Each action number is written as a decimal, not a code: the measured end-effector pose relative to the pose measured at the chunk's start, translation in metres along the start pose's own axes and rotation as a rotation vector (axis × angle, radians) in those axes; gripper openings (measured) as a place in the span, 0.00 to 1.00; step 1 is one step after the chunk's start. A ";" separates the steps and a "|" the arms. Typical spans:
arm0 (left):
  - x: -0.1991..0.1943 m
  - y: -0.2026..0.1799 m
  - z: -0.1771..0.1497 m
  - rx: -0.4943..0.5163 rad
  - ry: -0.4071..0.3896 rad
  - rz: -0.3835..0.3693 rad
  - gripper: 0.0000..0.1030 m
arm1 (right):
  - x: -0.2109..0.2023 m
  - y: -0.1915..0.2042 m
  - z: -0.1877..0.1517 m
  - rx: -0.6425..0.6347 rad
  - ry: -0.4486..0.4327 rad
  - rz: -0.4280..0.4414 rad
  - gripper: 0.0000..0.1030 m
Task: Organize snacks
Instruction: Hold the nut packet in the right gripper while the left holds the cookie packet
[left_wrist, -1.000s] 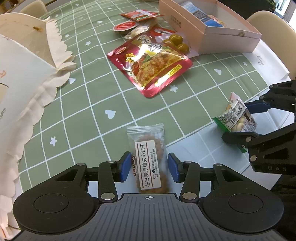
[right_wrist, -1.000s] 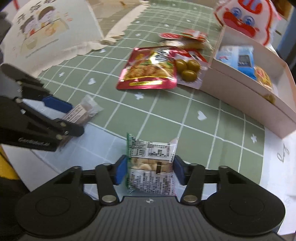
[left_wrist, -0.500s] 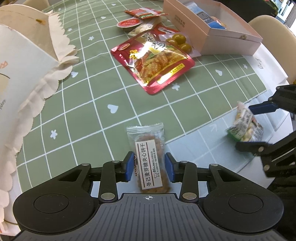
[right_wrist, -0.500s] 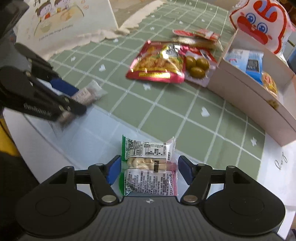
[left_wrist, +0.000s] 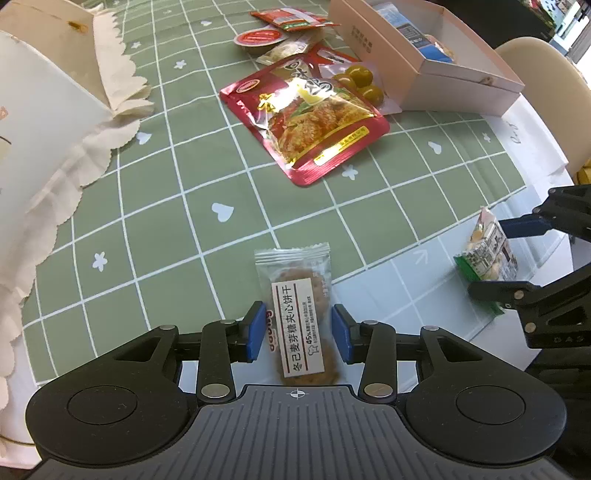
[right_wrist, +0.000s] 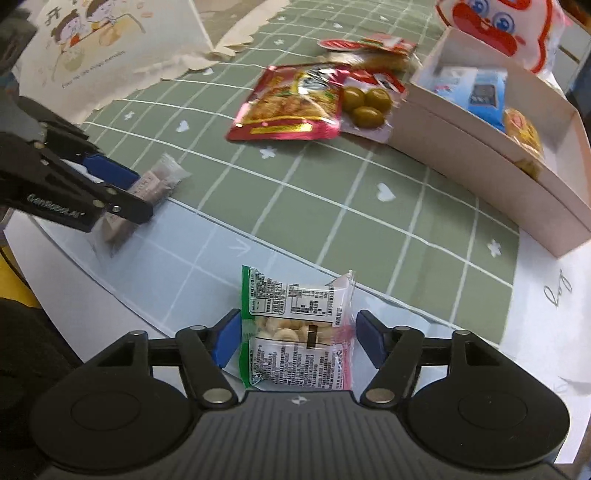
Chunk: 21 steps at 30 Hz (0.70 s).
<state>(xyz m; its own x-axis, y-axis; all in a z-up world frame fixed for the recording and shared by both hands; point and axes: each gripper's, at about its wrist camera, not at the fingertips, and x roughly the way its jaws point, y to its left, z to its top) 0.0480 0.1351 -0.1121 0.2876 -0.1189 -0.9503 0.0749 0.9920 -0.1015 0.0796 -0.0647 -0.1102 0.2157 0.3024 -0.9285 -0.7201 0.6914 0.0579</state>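
Green checked cloth with white hearts covers the table (left_wrist: 236, 177), a pale mat at its near edge. Between the left gripper (left_wrist: 298, 334)'s opening jaws lies a clear-wrapped biscuit packet (left_wrist: 299, 325), small gaps either side, likely just lined up for a pick. The right gripper (right_wrist: 295, 341) is closing around a green-edged snack pack (right_wrist: 295, 332), one pad touching. Ahead wait a red pouch (left_wrist: 306, 118) and a pink box (right_wrist: 498, 147), probably the destination.
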 end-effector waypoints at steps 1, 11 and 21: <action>0.000 0.000 0.000 0.005 0.001 -0.001 0.43 | -0.001 0.003 0.001 -0.013 -0.005 -0.005 0.52; 0.000 -0.007 -0.005 0.033 -0.001 0.008 0.39 | -0.004 -0.002 0.007 0.014 -0.054 -0.007 0.48; -0.006 0.003 -0.011 -0.033 -0.019 0.024 0.39 | 0.006 0.018 0.019 -0.032 -0.066 0.103 0.65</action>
<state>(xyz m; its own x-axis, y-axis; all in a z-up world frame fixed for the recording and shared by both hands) 0.0355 0.1389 -0.1100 0.3071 -0.0960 -0.9468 0.0363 0.9954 -0.0891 0.0805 -0.0377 -0.1078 0.1817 0.4144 -0.8918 -0.7610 0.6336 0.1394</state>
